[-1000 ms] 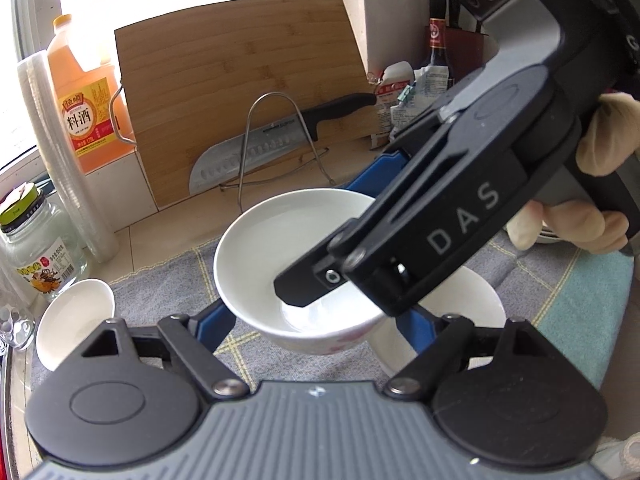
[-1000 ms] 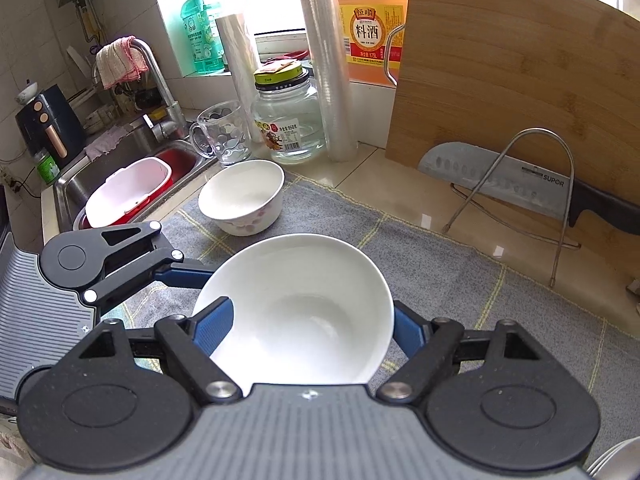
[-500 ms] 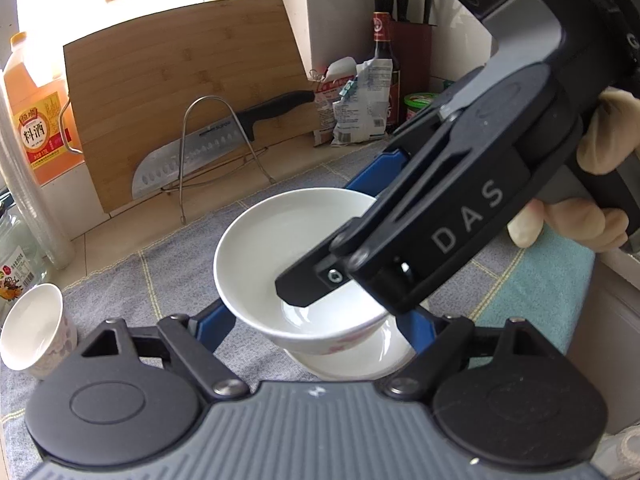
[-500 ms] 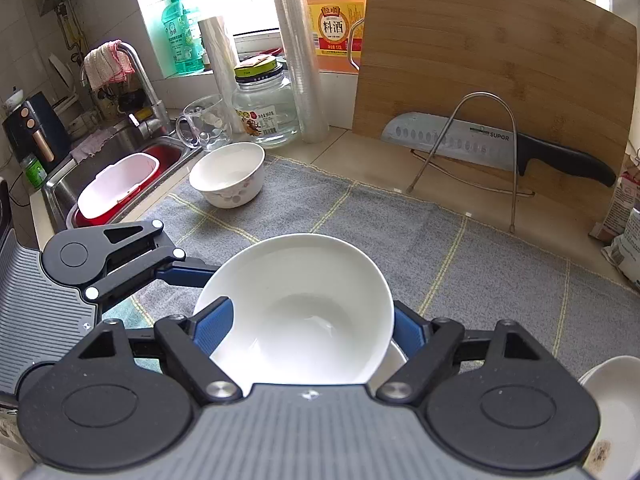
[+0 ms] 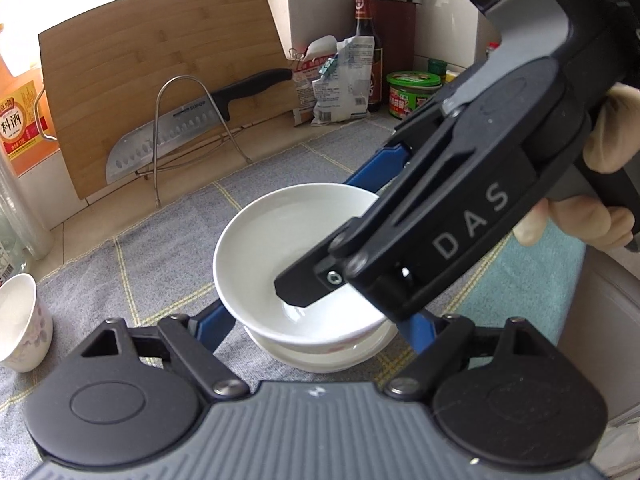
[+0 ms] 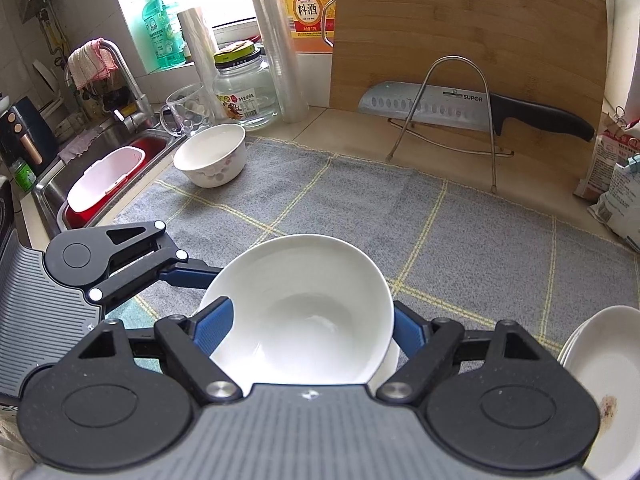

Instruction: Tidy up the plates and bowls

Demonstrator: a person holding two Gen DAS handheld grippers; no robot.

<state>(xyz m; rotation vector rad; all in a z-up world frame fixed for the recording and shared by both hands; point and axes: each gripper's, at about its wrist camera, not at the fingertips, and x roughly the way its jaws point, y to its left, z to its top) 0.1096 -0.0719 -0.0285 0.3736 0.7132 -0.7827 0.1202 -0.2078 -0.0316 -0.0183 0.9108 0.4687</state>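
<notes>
While "SUPOR" reads on the knife (image 6: 440,105) and "DAS" on the right gripper (image 5: 320,236), both it and the left gripper (image 5: 320,322) clamp one white bowl (image 6: 298,312) just above another bowl (image 5: 320,354) on the grey checked mat (image 6: 340,200); right hand (image 5: 600,184) angled down.

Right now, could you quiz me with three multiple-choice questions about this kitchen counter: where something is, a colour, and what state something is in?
1. The knife is: A in the sink, B against the wooden board, C inside a bowl.
2. The fingers are: A red, B yellow, C blue.
3. The plain white bowl is: A upside down, B gripped upright, C broken.
Answers: B, its blade leans on the board behind the wire rack; C, blue pads show on both sides; B, fingers clamp its sides.
</notes>
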